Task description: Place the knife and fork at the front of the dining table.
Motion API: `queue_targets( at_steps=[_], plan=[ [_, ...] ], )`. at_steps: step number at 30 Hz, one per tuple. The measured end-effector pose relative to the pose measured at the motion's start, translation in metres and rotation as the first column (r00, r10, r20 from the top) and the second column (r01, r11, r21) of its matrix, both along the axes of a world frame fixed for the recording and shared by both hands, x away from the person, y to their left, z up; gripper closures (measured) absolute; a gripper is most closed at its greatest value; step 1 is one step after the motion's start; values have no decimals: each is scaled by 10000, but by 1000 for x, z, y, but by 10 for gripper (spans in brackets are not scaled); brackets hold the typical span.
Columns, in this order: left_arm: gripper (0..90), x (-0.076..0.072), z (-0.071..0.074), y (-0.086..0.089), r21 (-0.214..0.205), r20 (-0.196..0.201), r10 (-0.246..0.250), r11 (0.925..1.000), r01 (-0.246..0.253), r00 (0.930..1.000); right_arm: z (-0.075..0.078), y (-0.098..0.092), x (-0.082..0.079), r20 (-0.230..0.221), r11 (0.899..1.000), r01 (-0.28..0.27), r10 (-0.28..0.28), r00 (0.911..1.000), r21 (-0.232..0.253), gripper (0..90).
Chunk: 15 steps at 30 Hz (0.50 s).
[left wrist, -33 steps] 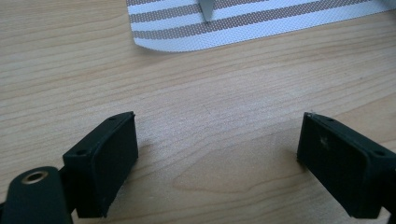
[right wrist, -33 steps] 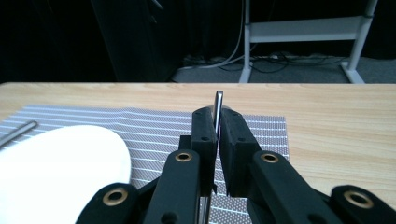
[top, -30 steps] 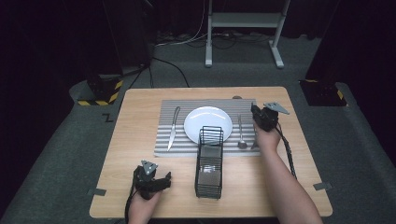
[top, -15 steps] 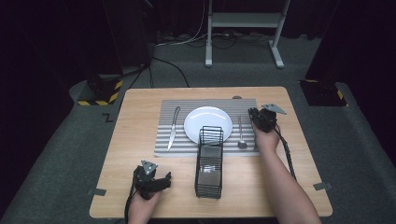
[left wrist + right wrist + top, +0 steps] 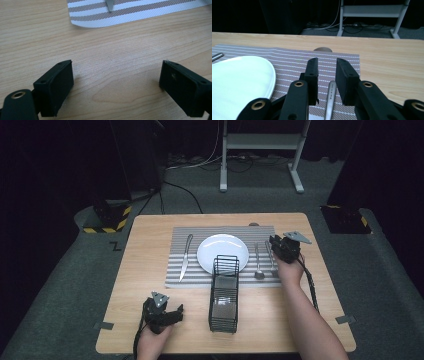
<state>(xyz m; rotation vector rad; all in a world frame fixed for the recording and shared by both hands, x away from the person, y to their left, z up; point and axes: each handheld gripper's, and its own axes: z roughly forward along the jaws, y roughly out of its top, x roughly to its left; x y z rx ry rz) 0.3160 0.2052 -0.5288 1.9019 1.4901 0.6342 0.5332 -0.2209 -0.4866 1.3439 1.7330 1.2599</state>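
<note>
Wooden table (image 5: 150,265) under dark surroundings. Right of centre on the striped placemat (image 5: 175,270), a fork (image 5: 273,262) lying between the right gripper (image 5: 276,244)'s slightly parted, just-opening jaws: lift straight clear. Lower left, left gripper (image 5: 176,312) wide, empty.

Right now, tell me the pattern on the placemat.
The placemat has grey and white stripes, clearest in the left gripper view.

The right gripper (image 5: 278,243) eased a little nearer along the right side of the placemat (image 5: 200,232) — its fingers (image 5: 312,72) had just been opening, and a piece of cutlery (image 5: 331,96) lay on the mat between them, unpressed.
</note>
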Motion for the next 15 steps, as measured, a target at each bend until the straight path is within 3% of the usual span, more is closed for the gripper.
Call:
queue_targets(
  at_steps=[8, 15],
  plan=[
    [125, 0, 0, 0, 63, 14, -94, 9999, 94, 10000, 3, -6, -34, 267, 9989, -298, 308, 9992, -356, 651],
    [124, 0, 0, 0, 59, 9, -112, 9999, 112, 9999, 2, -8, -49, 283, 9987, -372, 382, 9989, -345, 580]
  ],
)
